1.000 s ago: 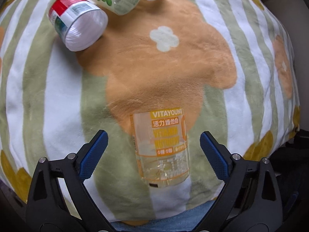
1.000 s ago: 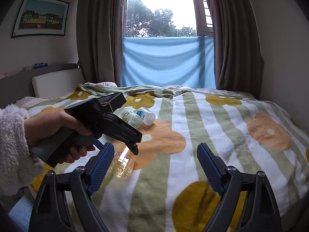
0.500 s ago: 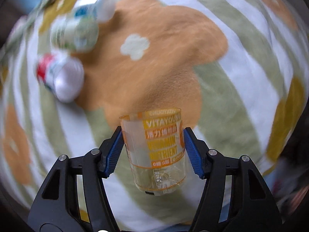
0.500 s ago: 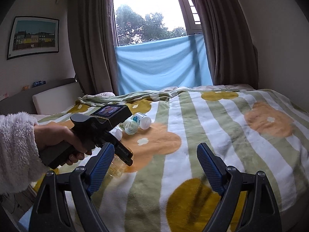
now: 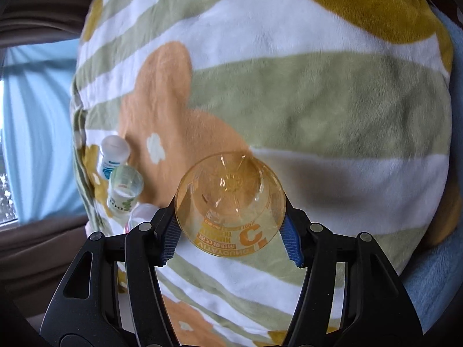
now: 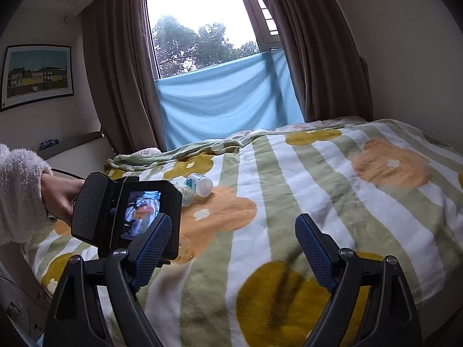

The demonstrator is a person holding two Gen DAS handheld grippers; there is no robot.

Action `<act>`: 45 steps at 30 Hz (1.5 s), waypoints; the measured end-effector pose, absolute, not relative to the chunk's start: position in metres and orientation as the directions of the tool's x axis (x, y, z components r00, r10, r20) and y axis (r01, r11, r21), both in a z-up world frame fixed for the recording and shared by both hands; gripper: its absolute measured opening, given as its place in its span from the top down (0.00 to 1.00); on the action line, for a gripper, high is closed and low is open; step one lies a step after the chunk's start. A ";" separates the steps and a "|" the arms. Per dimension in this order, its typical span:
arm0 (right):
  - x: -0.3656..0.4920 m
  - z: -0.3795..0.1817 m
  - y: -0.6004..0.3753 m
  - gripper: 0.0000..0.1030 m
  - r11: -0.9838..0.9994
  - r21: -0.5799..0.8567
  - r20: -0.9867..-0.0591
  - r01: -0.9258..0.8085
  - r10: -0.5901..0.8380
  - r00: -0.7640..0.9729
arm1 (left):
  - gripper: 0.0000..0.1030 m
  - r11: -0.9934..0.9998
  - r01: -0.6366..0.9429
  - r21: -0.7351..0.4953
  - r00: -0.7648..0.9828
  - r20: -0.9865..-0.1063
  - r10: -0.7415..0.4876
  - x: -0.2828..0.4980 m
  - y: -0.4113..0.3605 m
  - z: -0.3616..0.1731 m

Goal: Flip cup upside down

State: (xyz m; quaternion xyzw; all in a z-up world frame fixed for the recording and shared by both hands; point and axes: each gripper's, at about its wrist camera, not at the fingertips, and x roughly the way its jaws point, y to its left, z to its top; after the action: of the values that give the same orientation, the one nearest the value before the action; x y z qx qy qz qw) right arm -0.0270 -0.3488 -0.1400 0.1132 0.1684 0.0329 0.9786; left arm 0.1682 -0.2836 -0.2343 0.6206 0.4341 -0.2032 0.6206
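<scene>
A clear cup with orange print point(image 5: 230, 202) is clamped between the blue pads of my left gripper point(image 5: 230, 231). It is lifted off the striped flowered blanket point(image 5: 318, 101) and rolled, so its base faces the camera and its lettering reads upside down. In the right wrist view only a sliver of the cup point(image 6: 185, 253) shows below the left gripper's body point(image 6: 127, 214), held by a hand in a fleece sleeve. My right gripper point(image 6: 233, 251) is open and empty above the blanket point(image 6: 332, 202).
Three other cups lie on the blanket at the left in the left wrist view: a white one point(image 5: 114, 156), a clear green-printed one point(image 5: 124, 186) and one partly hidden behind the left finger point(image 5: 141, 214). Two show in the right wrist view point(image 6: 198, 183). Curtains and a window stand beyond the bed.
My left gripper closed on the cup lying on the blanket, lifted it and rolled about a quarter turn, tipping the cup. The right gripper stayed open and drifted a little.
</scene>
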 end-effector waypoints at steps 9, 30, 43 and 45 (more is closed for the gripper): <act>-0.030 -0.143 -0.367 0.17 0.964 0.266 -0.320 0.019 0.069 0.945 | 0.30 0.217 0.790 0.573 0.534 -0.818 0.215 0.150 -0.307 -0.237; -0.029 -0.135 -0.389 0.17 0.949 0.314 -0.274 0.010 0.081 0.958 | 0.00 0.959 0.088 -0.268 0.096 -0.956 -0.276 0.253 -0.186 -0.150; -0.025 -0.143 -0.383 0.17 0.935 0.350 -0.265 -0.055 0.156 0.952 | 0.08 0.684 -0.491 -0.540 0.086 -0.811 -0.579 0.233 -0.151 -0.261; -0.026 -0.145 -0.384 0.17 0.934 0.353 -0.270 -0.055 0.158 0.950 | 0.12 0.654 -0.516 -0.554 0.113 -0.800 -0.589 0.235 -0.150 -0.266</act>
State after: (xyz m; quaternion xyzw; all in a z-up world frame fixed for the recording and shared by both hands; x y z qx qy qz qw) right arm -0.0264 -0.3842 -0.1451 0.1734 0.1489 0.0547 0.9720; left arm 0.2351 -0.1496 -0.2656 -0.4149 0.6653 -0.0295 0.6199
